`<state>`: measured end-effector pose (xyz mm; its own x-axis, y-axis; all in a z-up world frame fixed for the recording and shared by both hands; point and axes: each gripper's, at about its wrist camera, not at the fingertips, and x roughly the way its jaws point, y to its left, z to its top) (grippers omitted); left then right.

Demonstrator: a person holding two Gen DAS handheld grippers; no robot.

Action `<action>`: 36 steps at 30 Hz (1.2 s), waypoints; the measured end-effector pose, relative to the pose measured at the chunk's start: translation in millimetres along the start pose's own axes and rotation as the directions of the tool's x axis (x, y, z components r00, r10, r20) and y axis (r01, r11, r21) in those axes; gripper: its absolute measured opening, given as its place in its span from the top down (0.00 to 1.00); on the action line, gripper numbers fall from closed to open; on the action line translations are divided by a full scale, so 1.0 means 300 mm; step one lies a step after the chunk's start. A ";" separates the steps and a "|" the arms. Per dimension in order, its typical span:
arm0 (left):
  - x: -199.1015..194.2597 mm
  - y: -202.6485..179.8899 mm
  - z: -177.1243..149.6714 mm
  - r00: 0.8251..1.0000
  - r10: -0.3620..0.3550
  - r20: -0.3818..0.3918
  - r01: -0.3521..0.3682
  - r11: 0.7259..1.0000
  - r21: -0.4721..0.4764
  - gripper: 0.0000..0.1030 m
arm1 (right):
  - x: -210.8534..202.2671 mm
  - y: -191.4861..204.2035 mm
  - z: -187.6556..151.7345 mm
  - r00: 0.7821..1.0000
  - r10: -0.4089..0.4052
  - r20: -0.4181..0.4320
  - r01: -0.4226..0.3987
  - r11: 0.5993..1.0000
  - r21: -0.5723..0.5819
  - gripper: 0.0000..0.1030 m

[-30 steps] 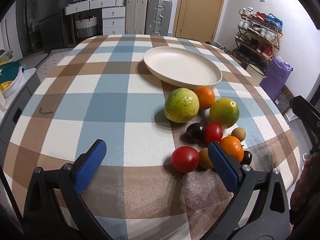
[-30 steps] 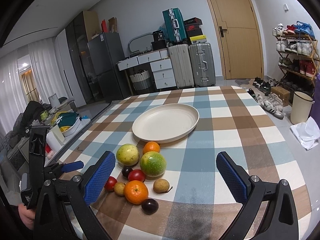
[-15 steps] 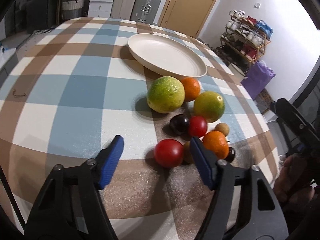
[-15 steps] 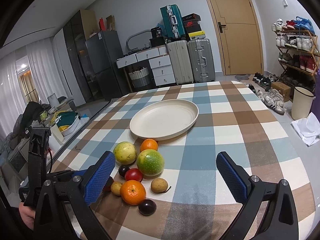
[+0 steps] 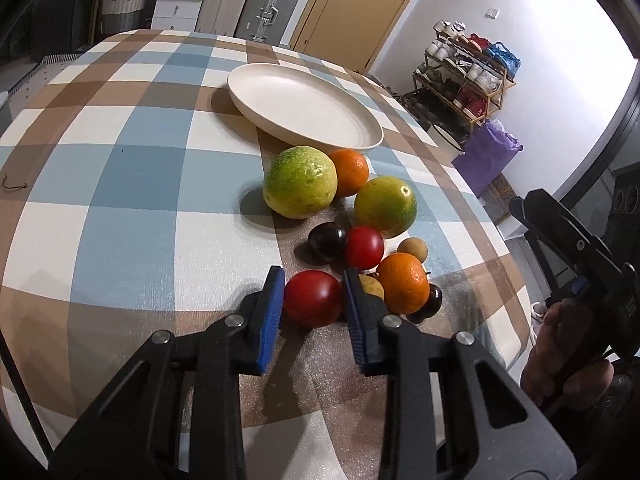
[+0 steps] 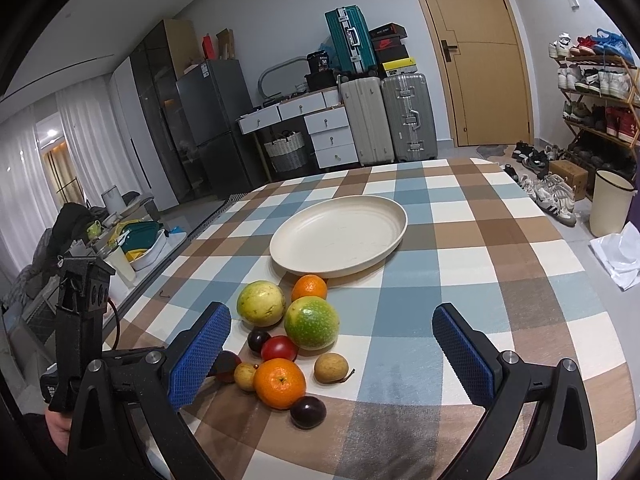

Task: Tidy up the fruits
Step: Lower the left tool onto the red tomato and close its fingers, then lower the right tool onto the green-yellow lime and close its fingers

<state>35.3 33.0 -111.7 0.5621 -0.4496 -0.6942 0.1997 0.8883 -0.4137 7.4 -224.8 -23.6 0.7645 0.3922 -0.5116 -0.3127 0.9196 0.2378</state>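
Observation:
Loose fruit lies on the checked tablecloth in front of an empty cream plate [image 5: 304, 108] [image 6: 340, 236]. My left gripper [image 5: 313, 280] has its jaws closing on the nearest red tomato [image 5: 312, 298], and both blue pads touch its sides. Behind that tomato are a brown fruit [image 5: 372, 286], a mandarin [image 5: 402, 282], a smaller red tomato [image 5: 364, 248], a dark plum [image 5: 326, 240] and two green citrus [image 5: 300, 188] [image 5: 386, 206]. My right gripper [image 6: 331, 314] hovers open over the near edge, holding nothing.
An orange [image 5: 352, 172] lies against the plate, and another plum [image 6: 307, 411] and a longan [image 6: 330, 367] sit near the front. A small wire hook [image 5: 14, 186] lies at the table's left. A shoe rack [image 5: 468, 76] and a purple bag [image 5: 486, 152] stand beyond the right edge.
The left gripper's jaws closed from wide open down onto the red tomato while it tipped downward. The right gripper has stayed put.

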 end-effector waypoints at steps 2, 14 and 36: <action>0.001 0.005 -0.004 1.000 0.001 -0.001 -0.001 1.000 0.001 0.74 | 0.000 0.001 0.000 1.000 0.001 0.000 -0.001 1.000 0.000 0.00; -0.029 0.041 0.003 1.000 -0.012 0.018 0.013 0.999 -0.037 0.74 | 0.022 -0.001 -0.001 1.000 -0.005 -0.030 0.006 1.000 0.011 0.00; -0.055 0.147 0.070 0.998 0.004 0.056 0.002 0.994 -0.110 0.74 | 0.213 -0.017 -0.009 0.978 0.091 -0.188 -0.078 0.994 0.071 0.00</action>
<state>51.7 81.4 -106.2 0.6070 -0.4402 -0.6617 0.1118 0.8716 -0.4773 56.1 -204.3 -59.7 0.6132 0.4710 -0.6342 -0.3307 0.8821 0.3354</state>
